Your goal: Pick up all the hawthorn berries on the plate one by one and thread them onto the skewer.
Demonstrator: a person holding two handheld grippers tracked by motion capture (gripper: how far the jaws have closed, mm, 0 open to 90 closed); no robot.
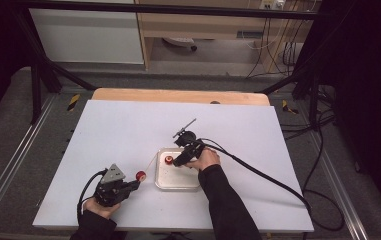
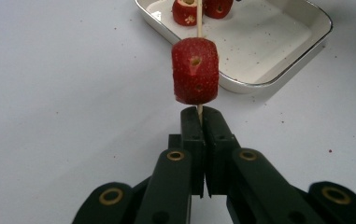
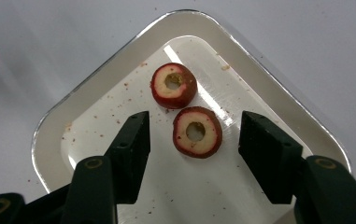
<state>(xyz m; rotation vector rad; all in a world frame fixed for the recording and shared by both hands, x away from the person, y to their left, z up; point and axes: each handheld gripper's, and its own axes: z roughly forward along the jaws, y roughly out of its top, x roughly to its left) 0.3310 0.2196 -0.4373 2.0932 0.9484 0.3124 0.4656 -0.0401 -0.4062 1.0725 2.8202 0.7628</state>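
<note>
My left gripper (image 2: 200, 116) is shut on the lower end of a thin wooden skewer (image 2: 198, 28). A red fruit piece (image 2: 195, 70) with a cored hole is threaded on the skewer just above the jaws. In the high view this gripper (image 1: 136, 184) sits at the front left, and the skewered piece (image 1: 141, 175) points toward the white tray (image 1: 178, 184). My right gripper (image 3: 196, 129) stands open over the tray (image 3: 96, 70), its jaws either side of a cored red fruit ring (image 3: 197, 132). A second ring (image 3: 173, 85) lies just beyond it.
The tray (image 2: 278, 74) holds crumbs and two fruit pieces (image 2: 185, 11). The white table (image 1: 103, 135) has a wooden strip (image 1: 178, 95) at its back edge. A black cable (image 1: 278, 182) trails right from my right gripper (image 1: 177, 162).
</note>
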